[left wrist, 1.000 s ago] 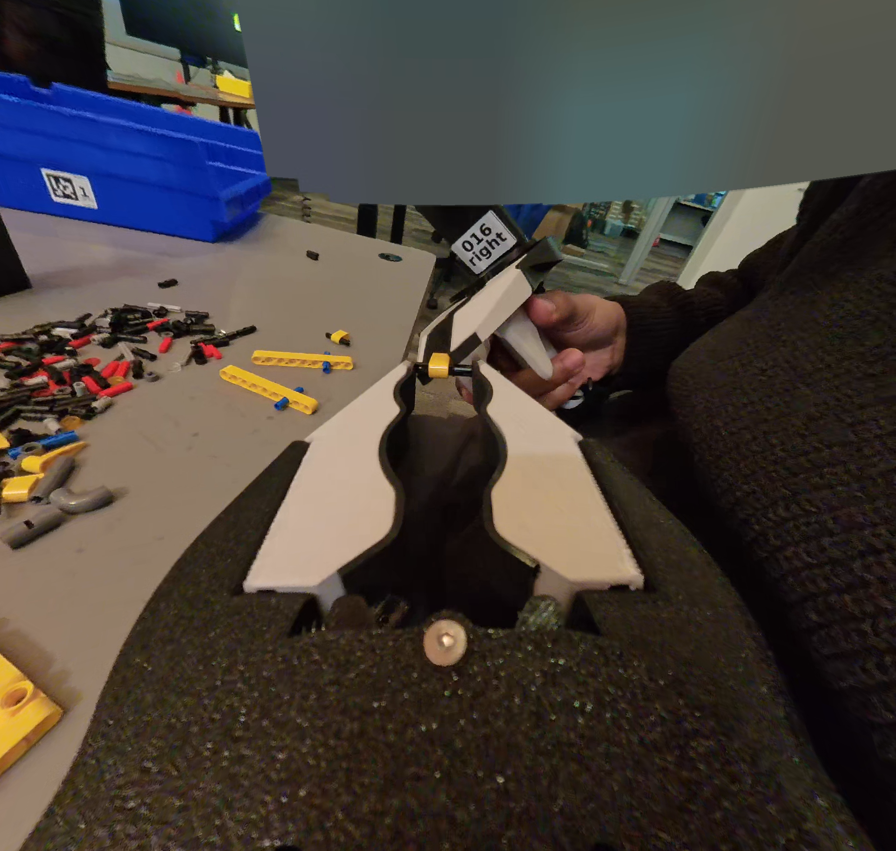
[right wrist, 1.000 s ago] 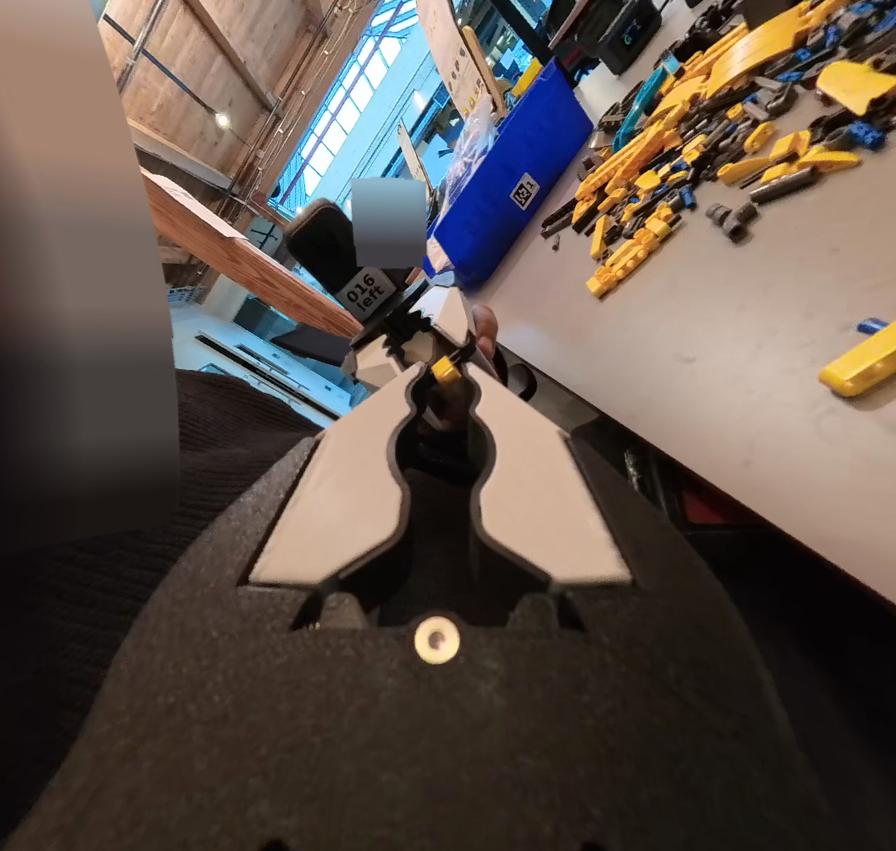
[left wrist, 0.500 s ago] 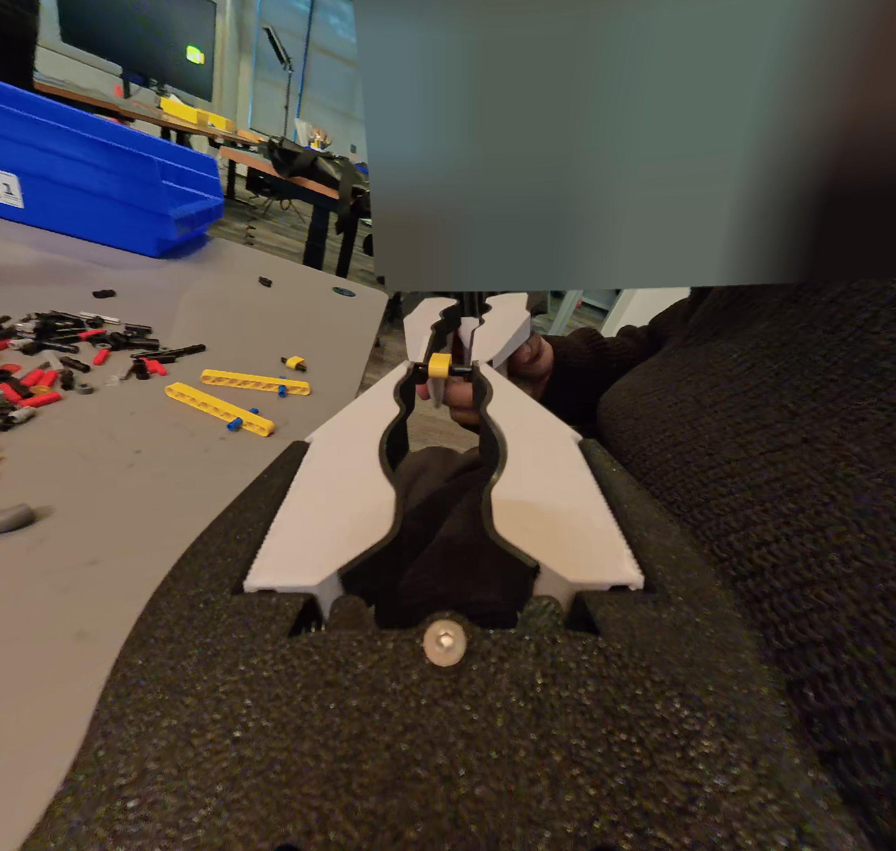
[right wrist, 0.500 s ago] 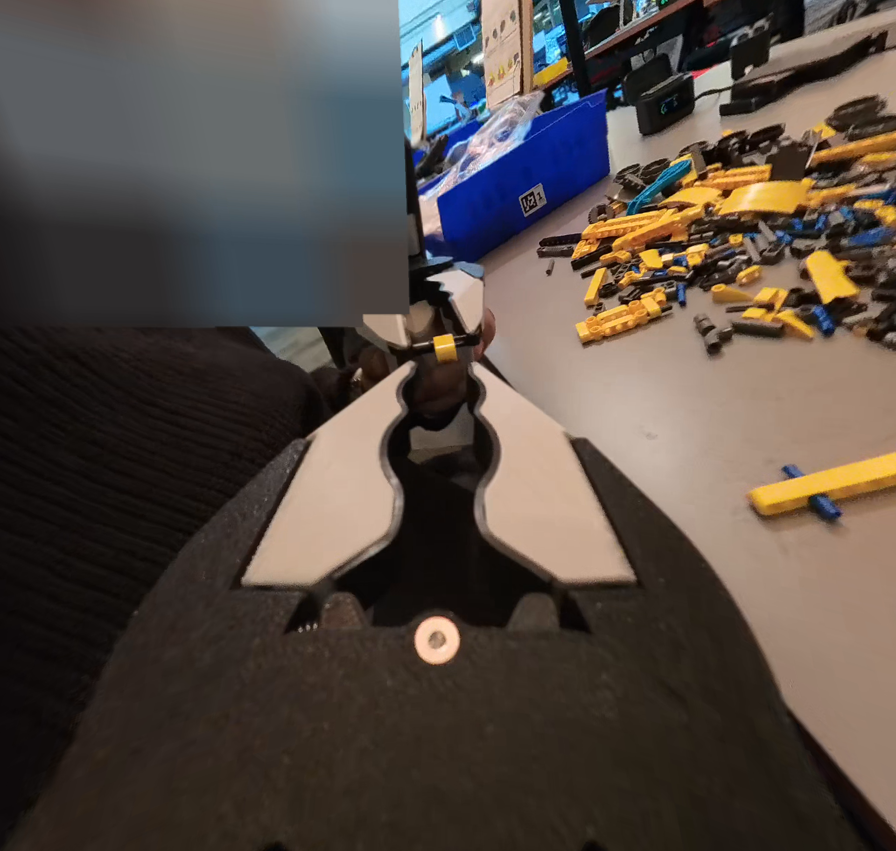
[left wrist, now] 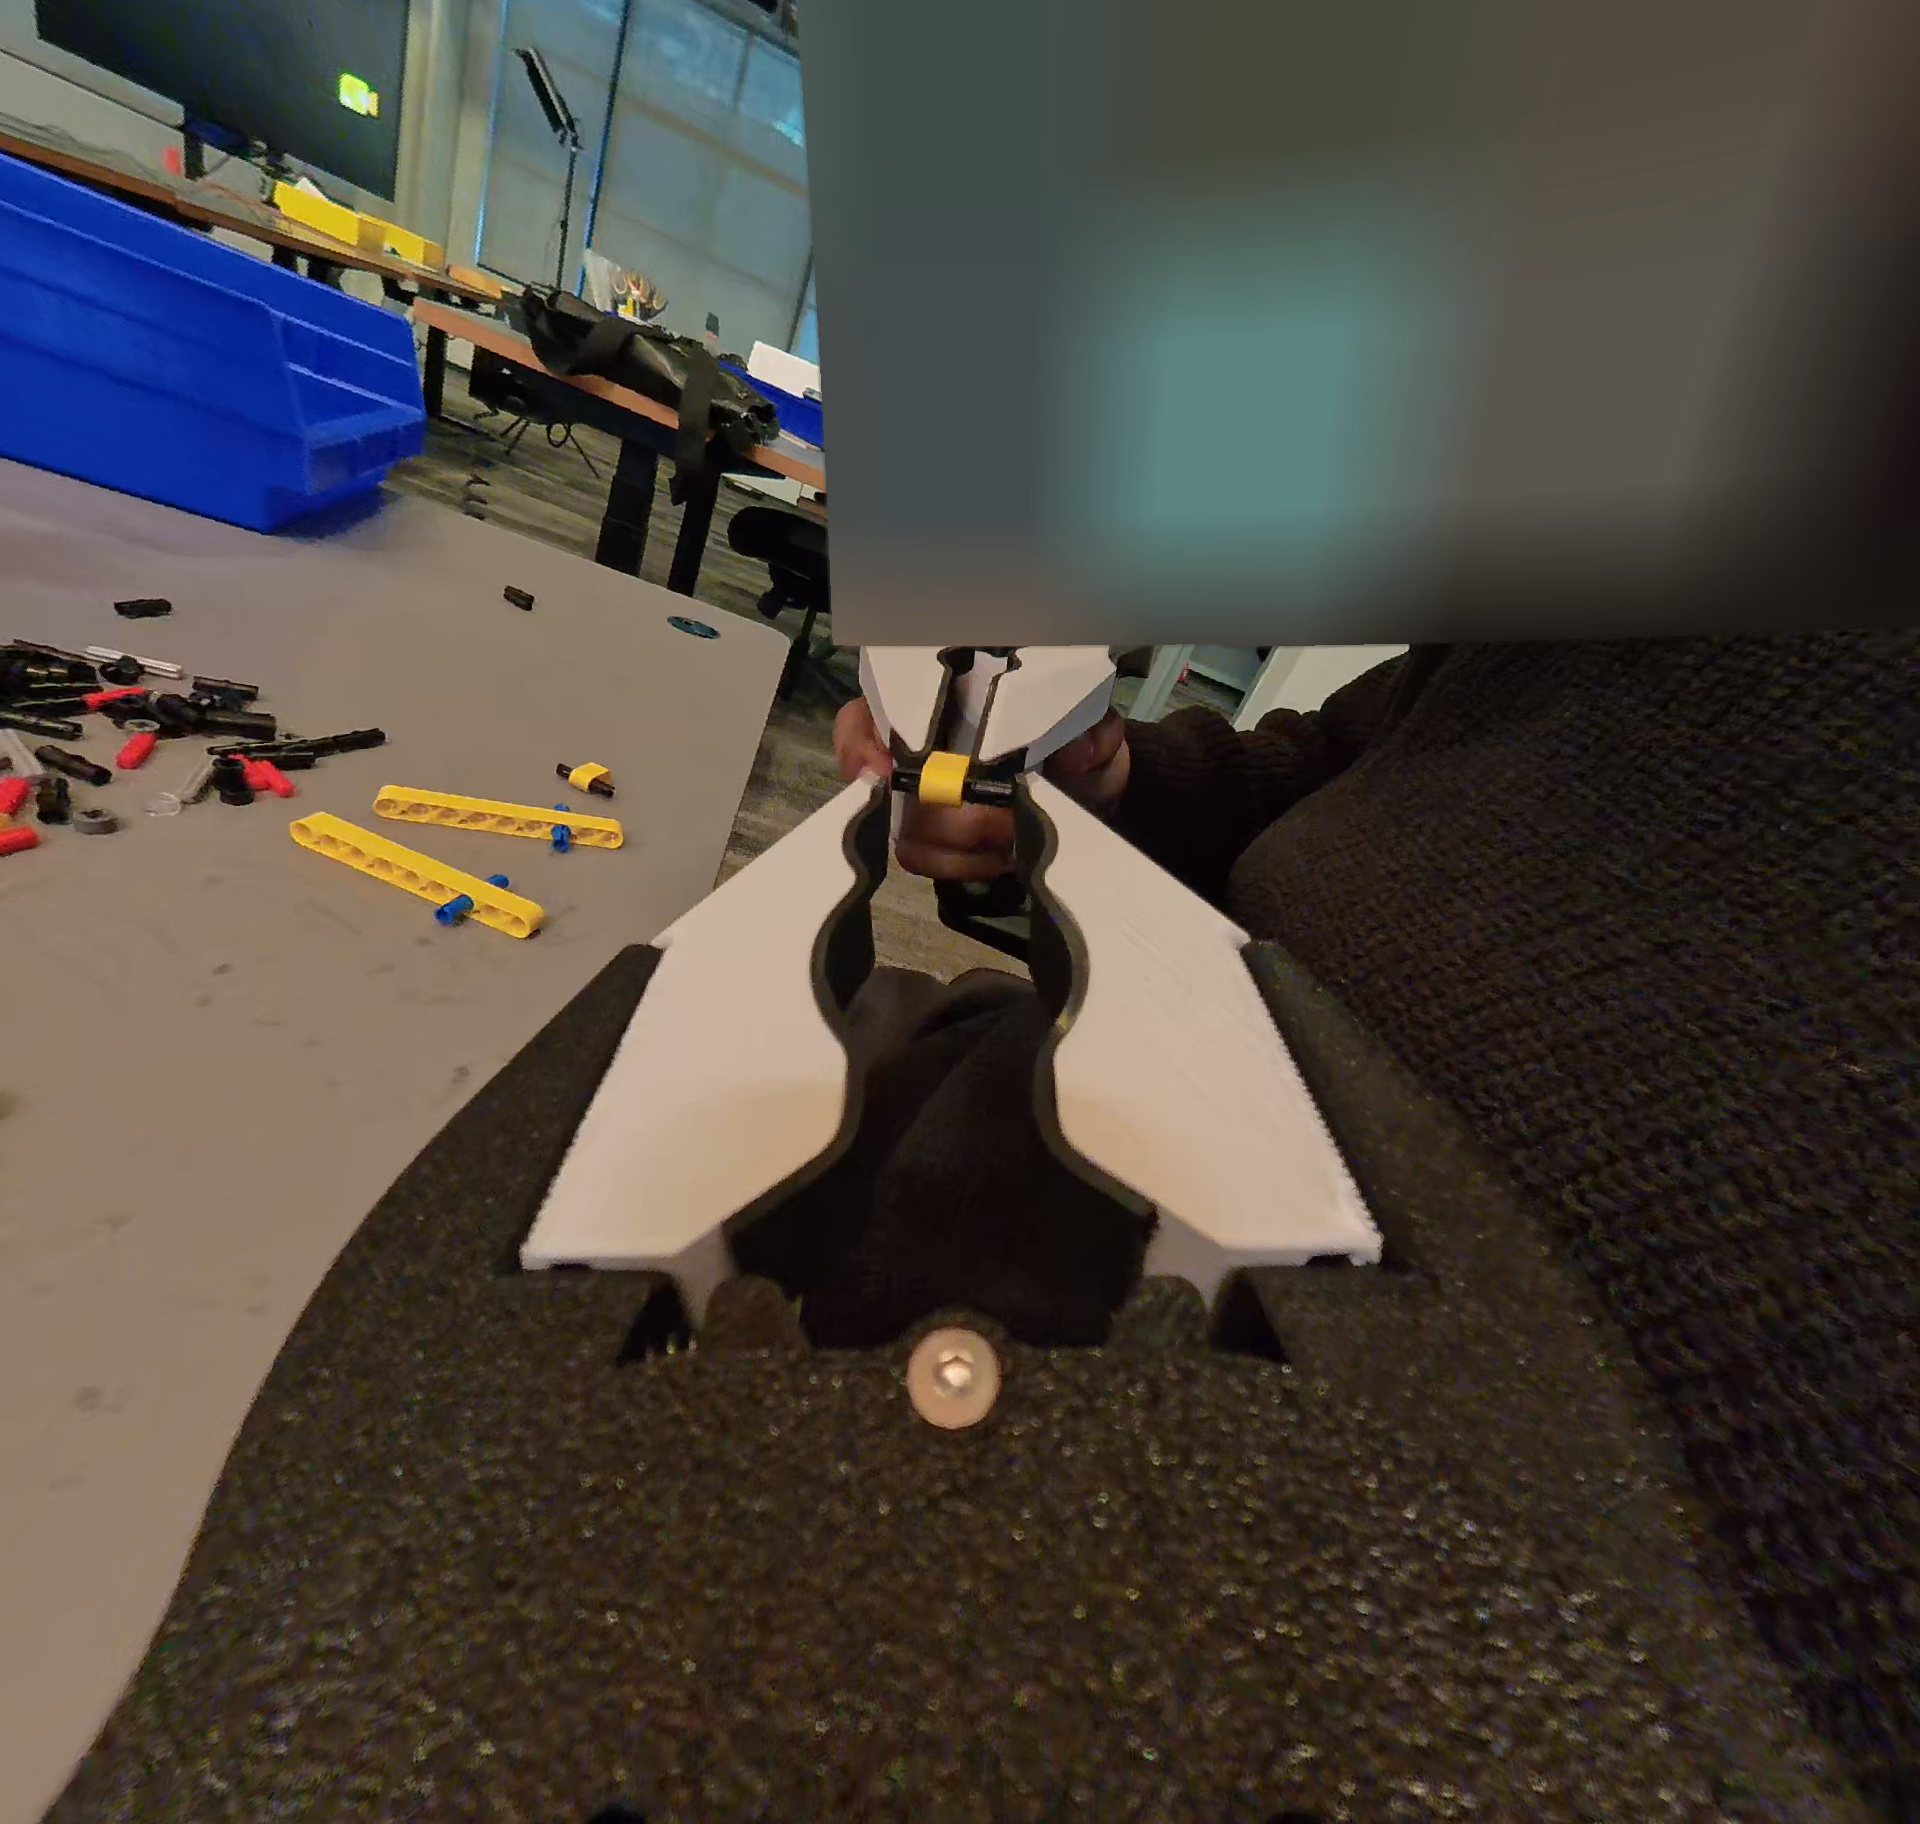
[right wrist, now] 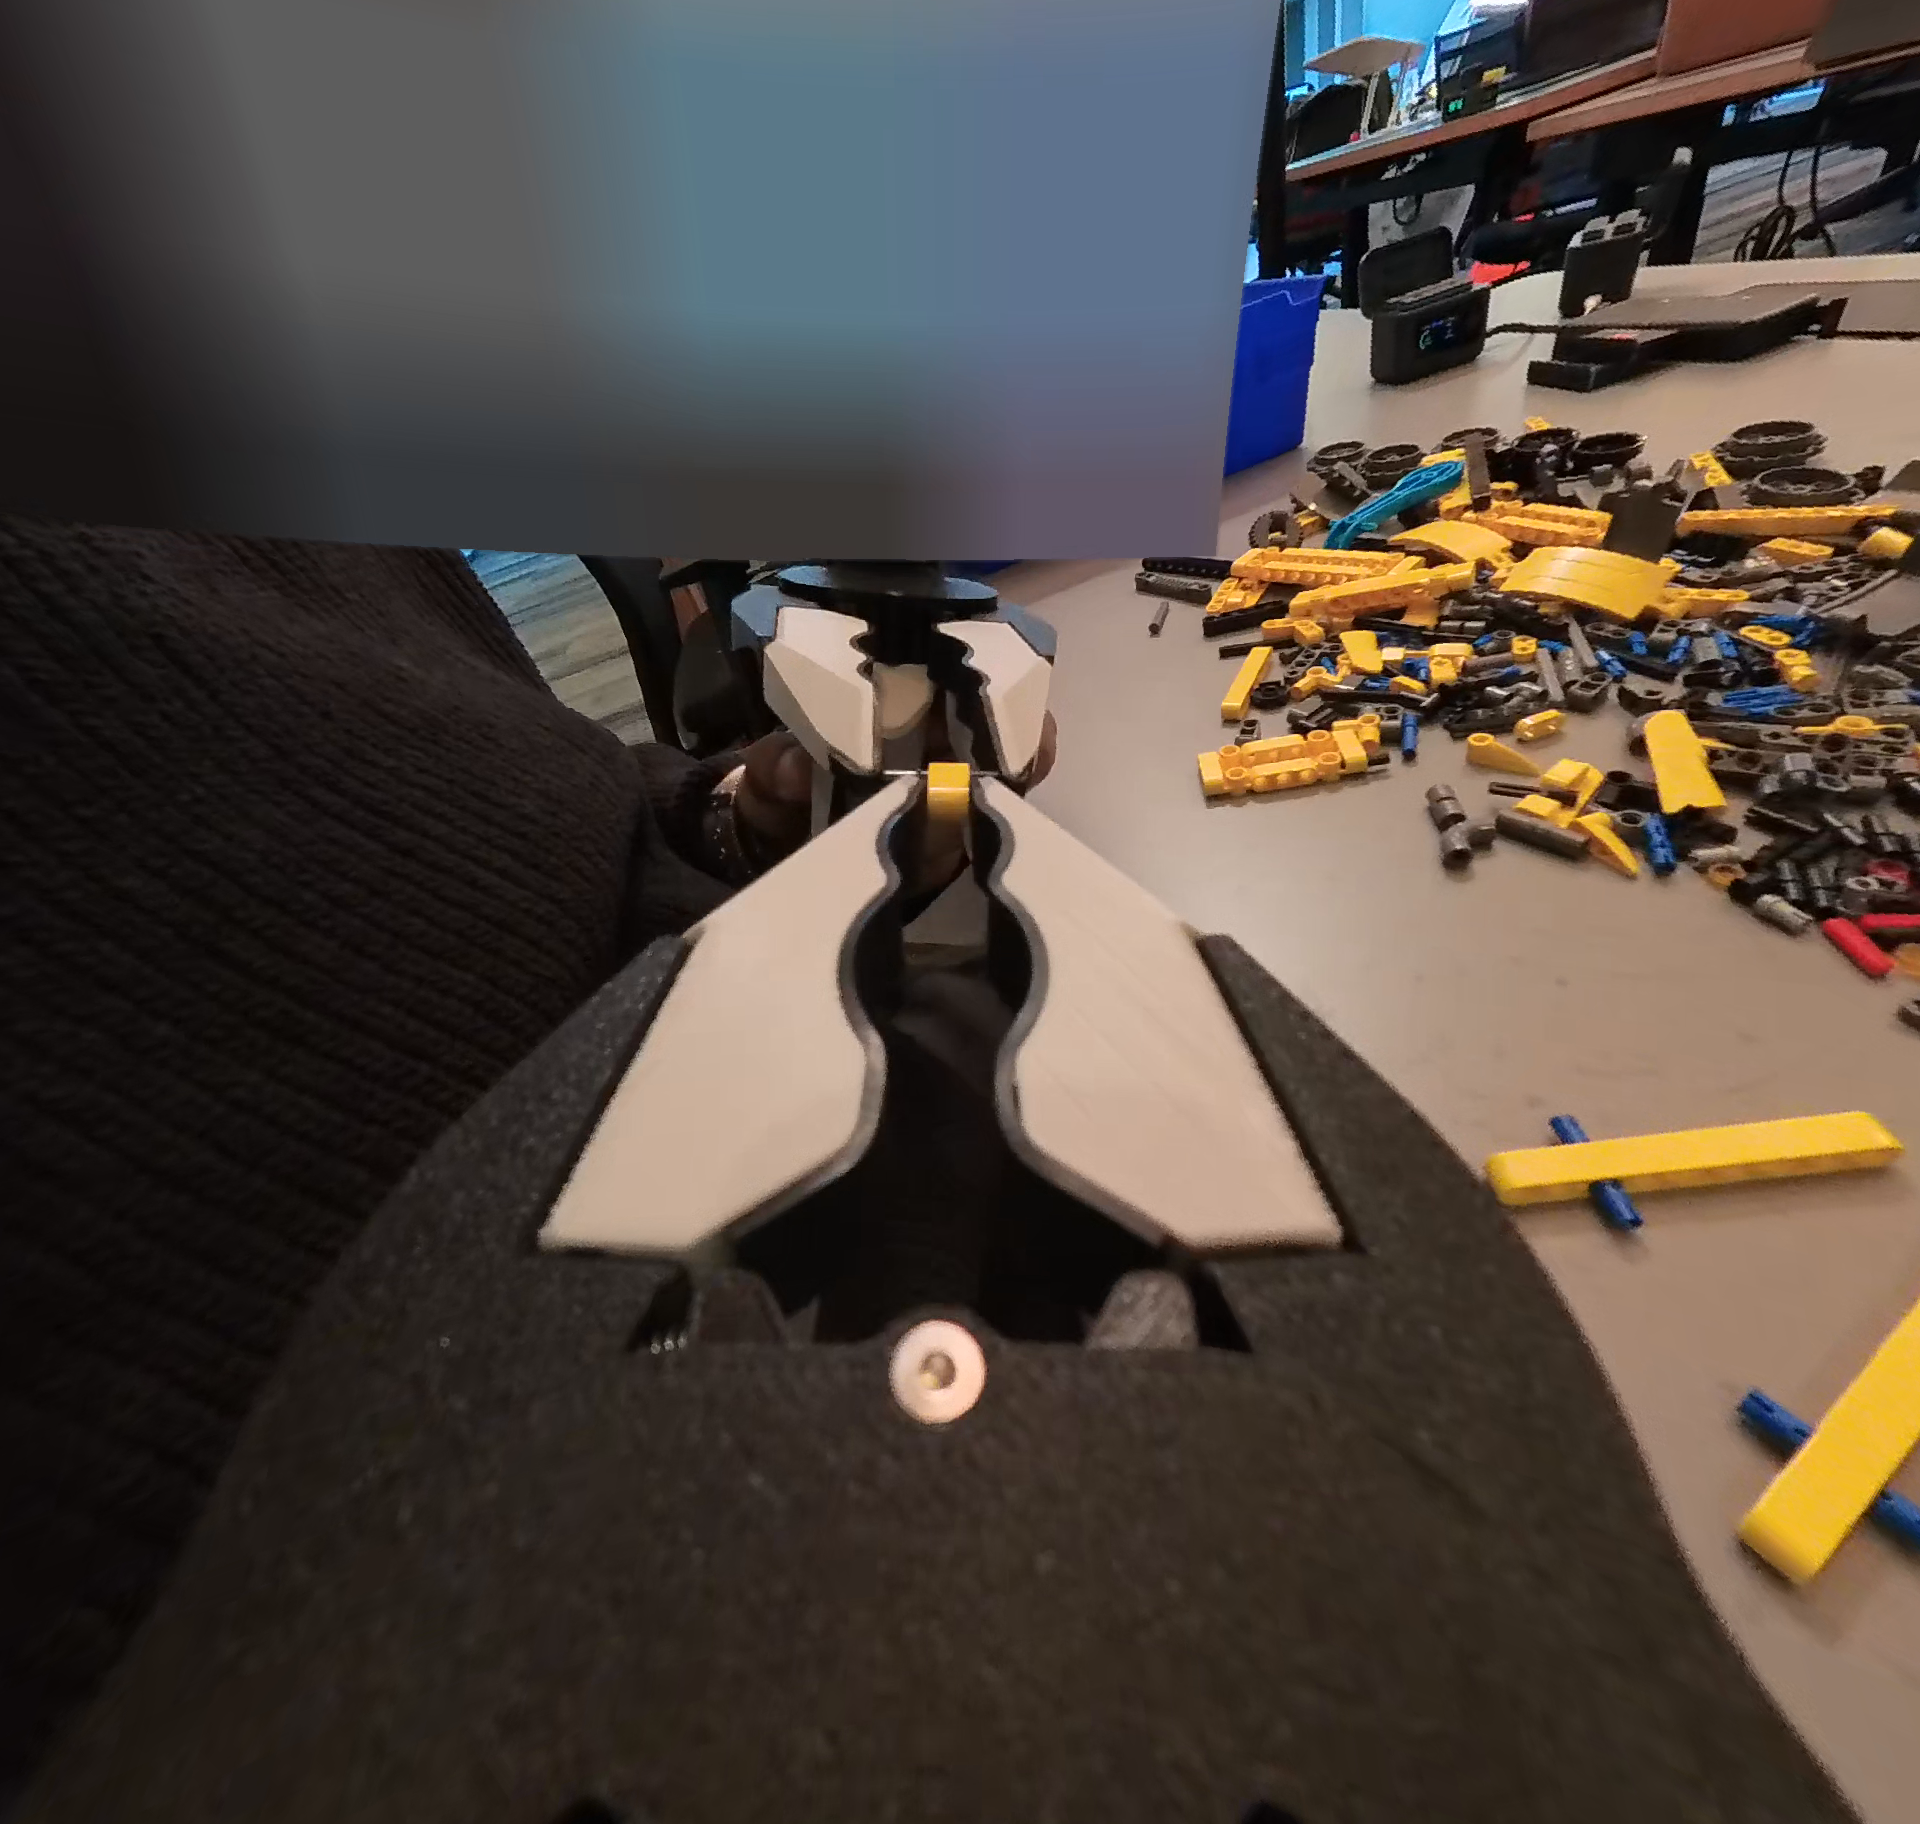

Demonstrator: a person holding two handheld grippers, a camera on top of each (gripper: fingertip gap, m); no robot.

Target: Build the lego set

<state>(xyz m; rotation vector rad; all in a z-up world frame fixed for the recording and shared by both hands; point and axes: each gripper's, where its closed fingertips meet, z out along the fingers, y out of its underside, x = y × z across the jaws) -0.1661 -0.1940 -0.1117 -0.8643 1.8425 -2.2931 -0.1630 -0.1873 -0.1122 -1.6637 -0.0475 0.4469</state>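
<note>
While both handheld tools are raised off the near edge of the grey tabletop [left wrist: 312, 1099], they meet tip to tip in front of a person's dark knitted garment [left wrist: 1558, 1047]. The left gripper [left wrist: 951, 782] is closed endwise on a short black plastic axle pin [left wrist: 992, 789]: one white finger presses each end, so the pin's long axis runs crosswise between them. A small yellow plastic bush [left wrist: 943, 775] sits at the middle of that pin. The right gripper [right wrist: 948, 792] comes in from the opposite side, its two fingers nearly together and pinching the bush. Pin and bush thus lie exactly between the two tools, equally close to both and clear of the tabletop.

On the tabletop, just inside the near edge, lie two long yellow perforated beams [left wrist: 499, 816] with blue pegs through them. Farther in from that edge spreads a loose heap of yellow, black and red building parts [right wrist: 1558, 652], and at the far side stands a blue plastic bin [left wrist: 187, 372]
</note>
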